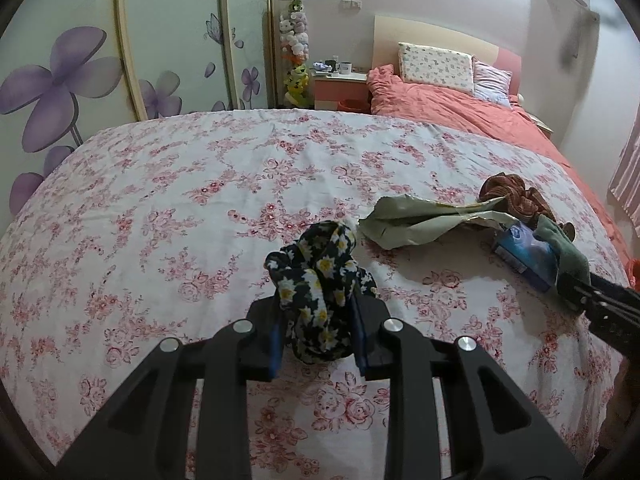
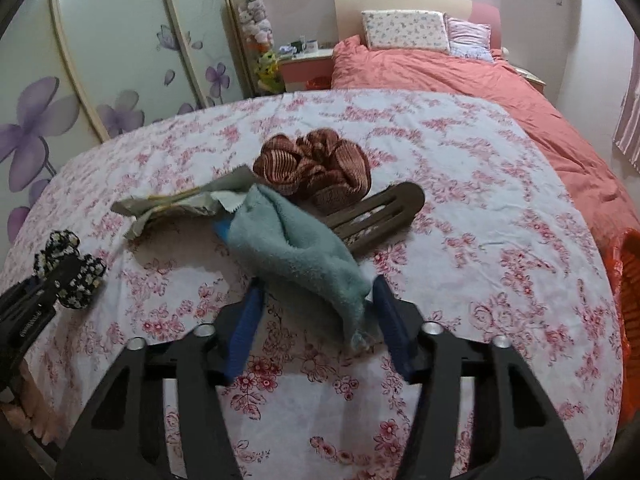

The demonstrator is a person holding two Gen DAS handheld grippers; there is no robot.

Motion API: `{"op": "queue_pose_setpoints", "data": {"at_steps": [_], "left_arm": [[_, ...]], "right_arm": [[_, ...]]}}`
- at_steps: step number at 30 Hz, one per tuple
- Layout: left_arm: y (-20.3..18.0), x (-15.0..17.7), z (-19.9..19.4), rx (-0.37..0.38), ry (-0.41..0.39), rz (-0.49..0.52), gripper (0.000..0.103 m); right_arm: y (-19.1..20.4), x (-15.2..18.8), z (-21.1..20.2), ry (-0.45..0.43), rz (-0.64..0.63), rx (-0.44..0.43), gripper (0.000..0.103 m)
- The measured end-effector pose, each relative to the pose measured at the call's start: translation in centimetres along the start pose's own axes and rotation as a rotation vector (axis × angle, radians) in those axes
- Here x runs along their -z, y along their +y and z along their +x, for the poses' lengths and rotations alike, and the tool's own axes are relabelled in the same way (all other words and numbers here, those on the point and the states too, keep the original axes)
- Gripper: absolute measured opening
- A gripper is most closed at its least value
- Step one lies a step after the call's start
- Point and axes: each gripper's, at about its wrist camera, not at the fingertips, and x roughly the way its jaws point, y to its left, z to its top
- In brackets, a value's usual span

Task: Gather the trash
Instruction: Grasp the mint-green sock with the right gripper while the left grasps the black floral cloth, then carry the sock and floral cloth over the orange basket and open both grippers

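Left gripper [image 1: 318,332] is clamped on the black daisy-print fabric scrunchie [image 1: 320,280], blue pads pressing both sides, just above the pink floral bedsheet [image 1: 160,200]. Right gripper [image 2: 316,320] has its fingers spread wide around the tail of the teal fluffy towel [image 2: 296,248]; the cloth brushes the right pad [image 2: 390,320], no grip. From that towel: crumpled grey-green paper wrapper [image 2: 176,206] at 10 o'clock, brown striped scrunchie [image 2: 316,164] at 12, dark brown slotted hair clip [image 2: 384,212] at 2. Blue plastic packet [image 1: 524,250] lies partly under the towel. Orange basket [image 2: 628,280] sits at the bed's 3 o'clock edge.
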Motion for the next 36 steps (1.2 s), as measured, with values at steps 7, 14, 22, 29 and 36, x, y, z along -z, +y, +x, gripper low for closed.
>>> {"op": "queue_pose_setpoints", "data": {"at_steps": [7, 14, 22, 29, 36], "left_arm": [[-0.9, 0.1, 0.0, 0.012, 0.002, 0.012, 0.027], [-2.4, 0.1, -0.4, 0.029, 0.001, 0.035, 0.027], [-5.0, 0.2, -1.3, 0.058, -0.010, 0.074, 0.027], [-7.6, 0.4, -2.3, 0.092, -0.024, 0.114, 0.027], [-10.6, 0.4, -3.9, 0.140, -0.043, 0.153, 0.027]], "right_arm": [[-1.4, 0.7, -0.4, 0.002, 0.034, -0.004, 0.017], [-3.3, 1.1, -1.8, -0.024, 0.082, 0.004, 0.014], [-5.9, 1.6, -4.3, -0.072, 0.130, 0.019, 0.014], [-8.0, 2.3, -6.4, -0.117, 0.168, 0.053, 0.014], [-10.3, 3.2, -9.0, -0.189, 0.211, 0.108, 0.014]]}}
